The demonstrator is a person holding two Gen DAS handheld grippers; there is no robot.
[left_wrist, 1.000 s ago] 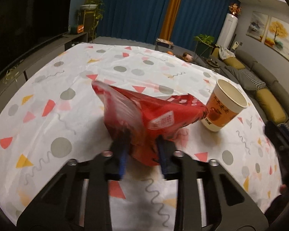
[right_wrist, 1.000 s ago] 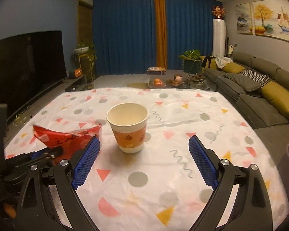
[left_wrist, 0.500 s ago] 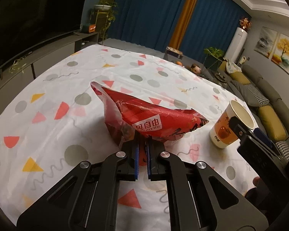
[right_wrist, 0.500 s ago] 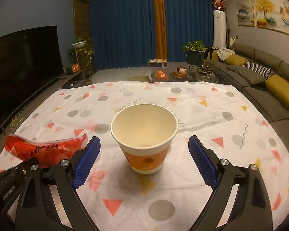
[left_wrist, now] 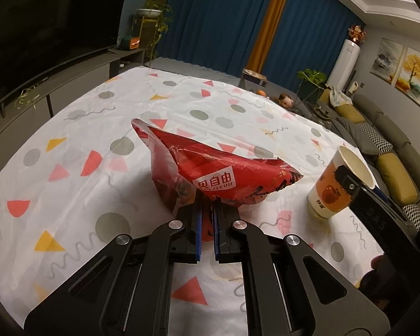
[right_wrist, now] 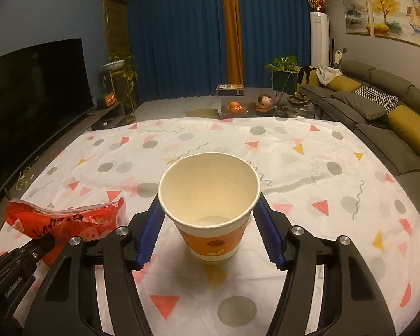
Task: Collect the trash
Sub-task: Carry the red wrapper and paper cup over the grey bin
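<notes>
A crumpled red snack bag (left_wrist: 210,173) is pinched at its near edge by my left gripper (left_wrist: 205,210), which is shut on it just above the table. The bag also shows at the left of the right wrist view (right_wrist: 61,219). An empty orange and white paper cup (right_wrist: 210,204) stands upright on the tablecloth. My right gripper (right_wrist: 207,224) is open, with its blue pads (right_wrist: 151,224) on either side of the cup, close to its walls; I cannot tell if they touch. The cup shows in the left wrist view (left_wrist: 338,184) at the right.
The table wears a white cloth (right_wrist: 308,168) with coloured dots and triangles. A TV (right_wrist: 28,98) and low console stand to the left, a grey sofa (right_wrist: 392,117) to the right. A coffee table (right_wrist: 266,106) with small items lies beyond the far edge.
My left gripper closed on the red bag and lifted it slightly. My right gripper moved forward around the cup and narrowed its opening.
</notes>
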